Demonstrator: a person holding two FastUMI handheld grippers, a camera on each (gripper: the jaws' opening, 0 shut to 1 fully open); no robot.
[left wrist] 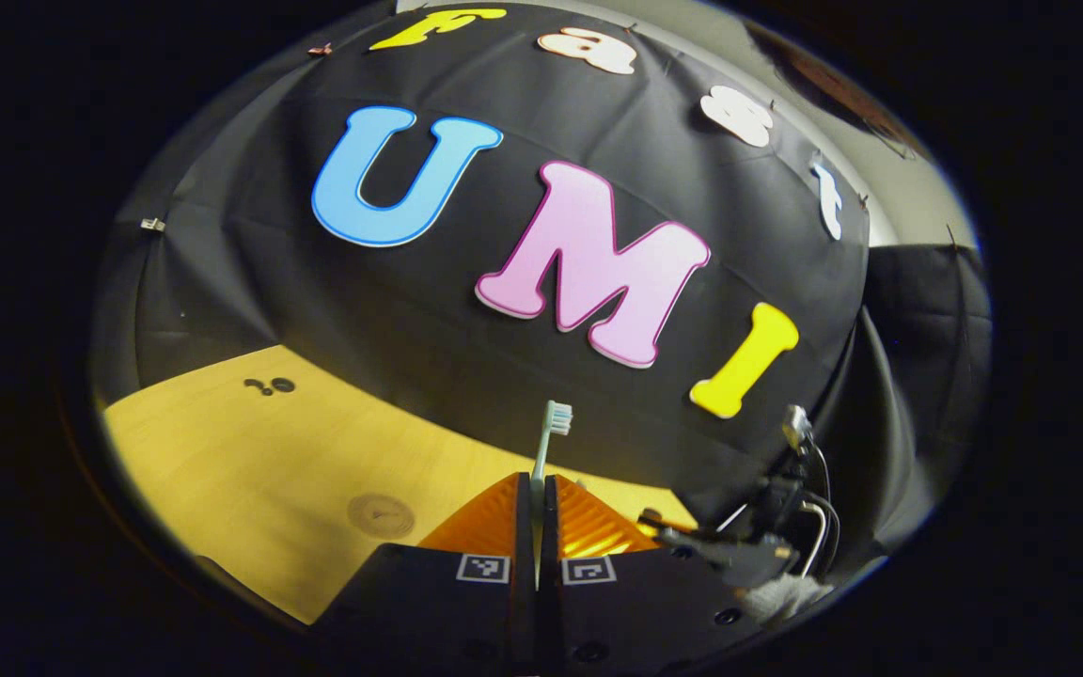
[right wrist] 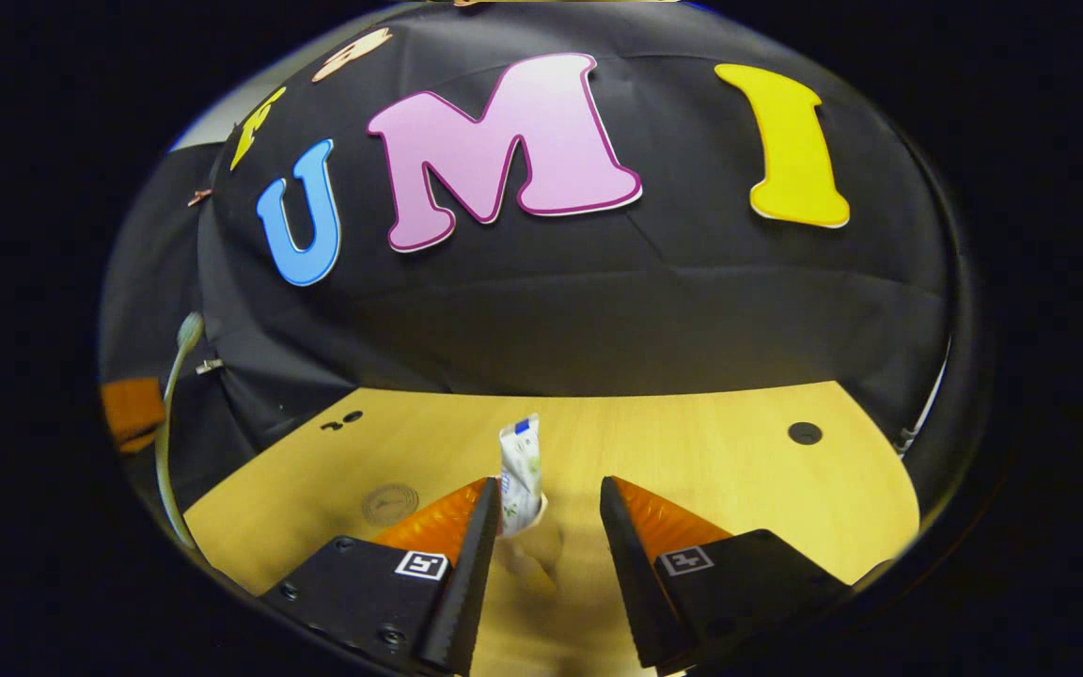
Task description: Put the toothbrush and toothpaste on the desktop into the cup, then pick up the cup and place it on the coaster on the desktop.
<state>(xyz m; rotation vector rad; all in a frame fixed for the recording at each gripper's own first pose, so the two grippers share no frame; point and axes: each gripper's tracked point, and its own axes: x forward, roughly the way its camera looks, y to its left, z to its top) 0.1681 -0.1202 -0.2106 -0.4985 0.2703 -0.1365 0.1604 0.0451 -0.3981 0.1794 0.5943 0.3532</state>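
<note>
A: The left gripper (left wrist: 536,527) has its jaws closed on the toothbrush (left wrist: 549,442), which stands bristles-up, lifted above the counter (left wrist: 250,461). The grip sits low on the handle, so I judge it could pivot or slip on the way.

B: And the right gripper (right wrist: 541,512)?

A: Its jaws stand apart, holding nothing. The toothpaste (right wrist: 520,475) rises between them, nearer the left finger, seemingly standing in a pale cup (right wrist: 532,555) below. I can't tell whether that finger touches the tube.

B: So what's the risk?

A: Pulling the right gripper away could catch the tube and tip it. The toothbrush must drop into that same narrow opening; a tilted approach might strike the rim. The coaster (left wrist: 381,515) lies flat on the counter, apart from the cup.
</note>
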